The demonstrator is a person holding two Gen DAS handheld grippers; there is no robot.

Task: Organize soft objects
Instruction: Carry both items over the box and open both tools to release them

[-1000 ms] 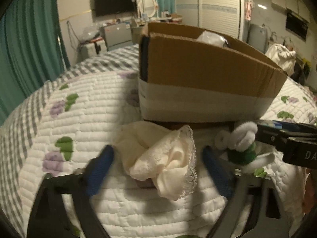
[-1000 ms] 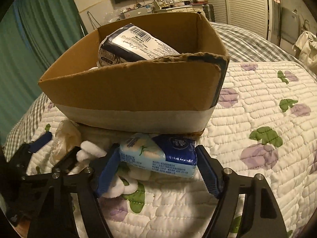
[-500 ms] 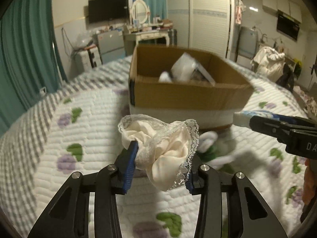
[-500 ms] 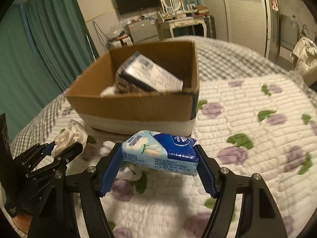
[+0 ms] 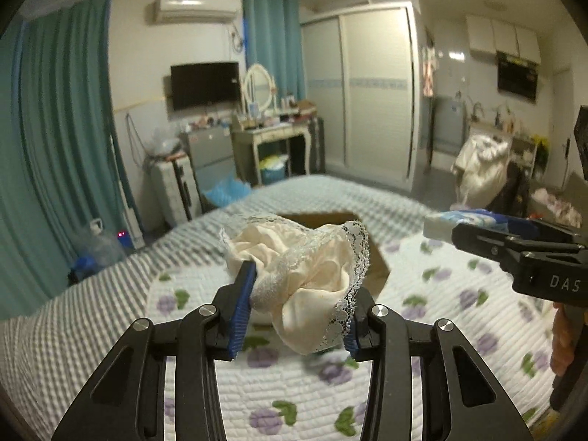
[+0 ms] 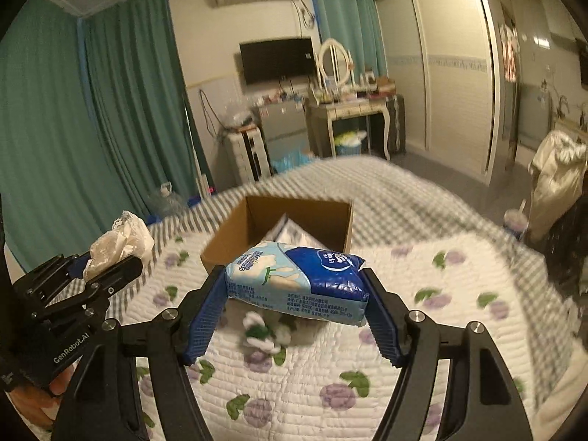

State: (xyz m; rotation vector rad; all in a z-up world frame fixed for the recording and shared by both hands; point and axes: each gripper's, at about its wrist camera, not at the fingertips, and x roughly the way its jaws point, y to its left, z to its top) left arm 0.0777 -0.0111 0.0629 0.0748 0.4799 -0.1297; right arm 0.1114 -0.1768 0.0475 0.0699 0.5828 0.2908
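Left wrist view: the left gripper (image 5: 297, 301) is clamped on a bundle of cream lace-trimmed fabric (image 5: 305, 268), the blue pads (image 5: 242, 301) pressed into both flanks, with a loose fold hanging toward 6 o'clock. The bundle is held clear above the floral quilt (image 5: 422, 378). Behind it, the cardboard box (image 5: 375, 257) is mostly hidden by the fabric. At 3 o'clock the right gripper (image 5: 452, 231) enters side-on, closed on a tissue pack (image 5: 459, 218), held level.

Right wrist view: the right gripper (image 6: 294, 308) has its jaws fairly wide yet closed on the ends of the blue-and-white tissue pack (image 6: 297, 283), which is held aloft crosswise. Directly beyond at 12 o'clock, the cardboard box (image 6: 257, 228) stands open with a packet (image 6: 294, 235) inside. Beneath the pack, a white-and-green soft toy (image 6: 262, 334) lies on the quilt (image 6: 367, 367). At 9 o'clock the left gripper (image 6: 110, 261) angles upward, holding the fabric (image 6: 121, 242).
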